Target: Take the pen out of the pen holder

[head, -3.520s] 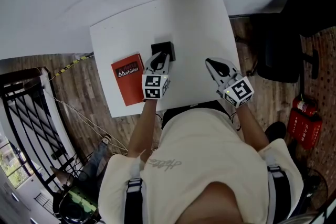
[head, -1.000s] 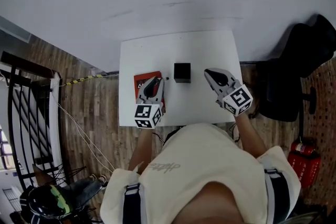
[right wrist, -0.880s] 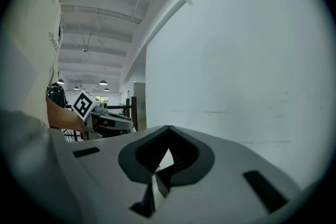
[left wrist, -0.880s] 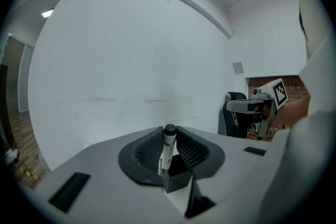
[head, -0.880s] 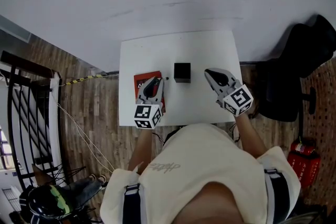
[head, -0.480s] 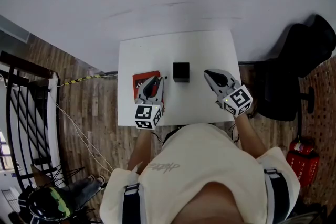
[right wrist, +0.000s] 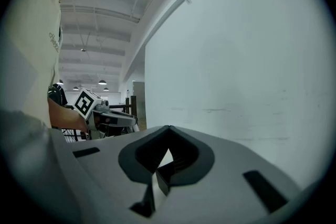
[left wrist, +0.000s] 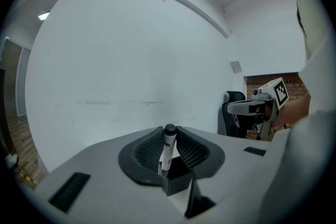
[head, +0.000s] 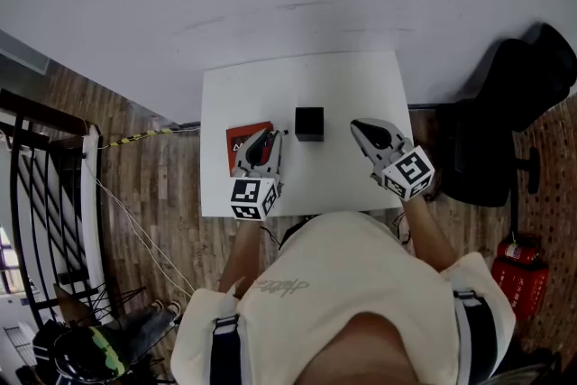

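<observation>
A small black cube pen holder stands near the middle of the white table. In the left gripper view a white pen with a black cap stands upright in the holder, seen through the gap of the jaws. My left gripper hovers over a red book, left of the holder and apart from it, with its jaws partly open and nothing between them. My right gripper is right of the holder, also apart, and its fingertips meet with nothing held.
The red book lies on the table's left part, under my left gripper. A black office chair stands right of the table and a red fire extinguisher sits on the wooden floor. A black railing runs at far left. A white wall rises behind the table.
Since the oldest frame my left gripper has drawn back from the pen holder to above the red book, and the head view has pulled away. Over the last second nothing moved.
</observation>
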